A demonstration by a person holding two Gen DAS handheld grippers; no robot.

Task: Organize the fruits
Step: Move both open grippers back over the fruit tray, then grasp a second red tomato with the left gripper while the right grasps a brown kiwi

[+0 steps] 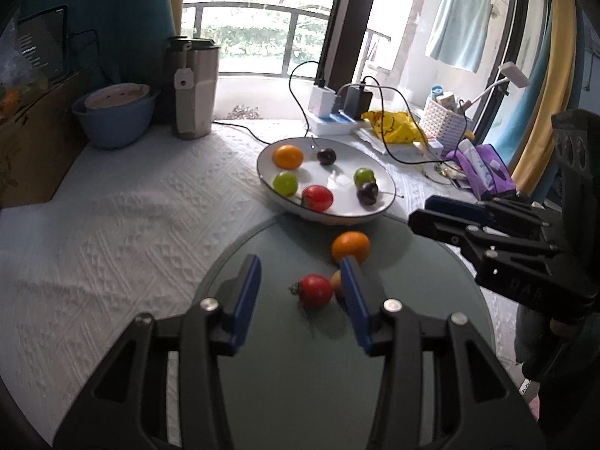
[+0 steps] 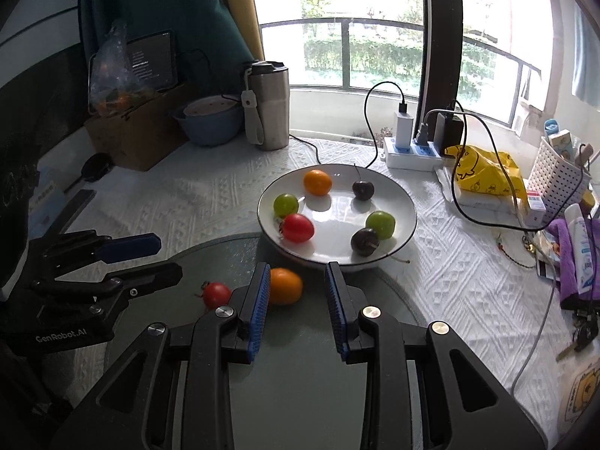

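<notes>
On the white quilted counter (image 1: 112,202) by the window (image 2: 375,56): fruit plate (image 2: 407,202).
Both tongs wide; left tongs (image 1: 302,300) see a towel (image 1: 459,28), right tongs (image 2: 298,309) a key (image 2: 583,335).

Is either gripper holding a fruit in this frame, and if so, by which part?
Nothing is held. The left gripper and the right gripper are both open above the glass mat, near the loose red tomato and orange fruit.
</notes>
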